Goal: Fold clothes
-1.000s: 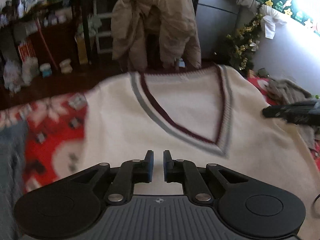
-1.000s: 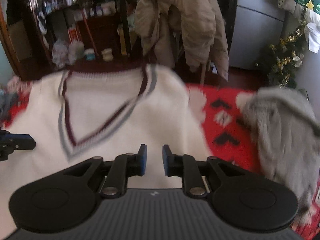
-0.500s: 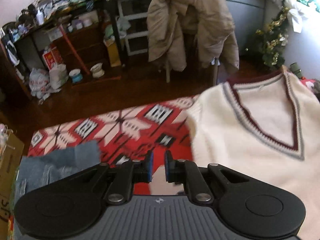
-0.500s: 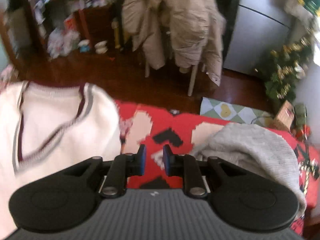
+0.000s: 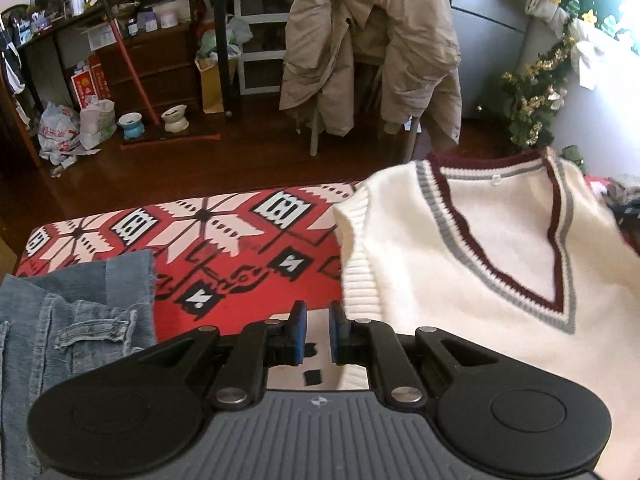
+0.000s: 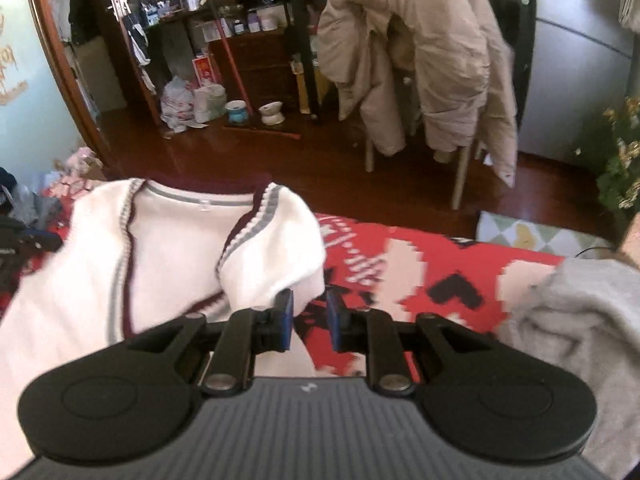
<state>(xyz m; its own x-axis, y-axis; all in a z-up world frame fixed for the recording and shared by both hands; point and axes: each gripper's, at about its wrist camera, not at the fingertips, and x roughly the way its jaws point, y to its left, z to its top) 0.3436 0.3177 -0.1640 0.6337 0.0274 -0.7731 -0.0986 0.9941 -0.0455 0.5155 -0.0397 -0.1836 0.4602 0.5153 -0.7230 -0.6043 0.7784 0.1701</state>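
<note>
Garments on red patterned blanket (image 5: 224, 240): three. One cream V-neck vest (image 5: 480, 280) spread flat in the middle, one folded pair of jeans (image 5: 72, 320) to its left, one grey knit (image 6: 580, 320) to its right. Left gripper (image 5: 318, 330) beside vest's ribbed armhole, jaws nearly together, nothing between. Right gripper (image 6: 309, 322) at vest's opposite shoulder, jaws slightly apart, fabric edge just at left pad (image 6: 286, 320), grip impossible to tell. Jeans only in left view; grey knit clear only in right view. One chair with beige coat (image 5: 372, 40) in both.
</note>
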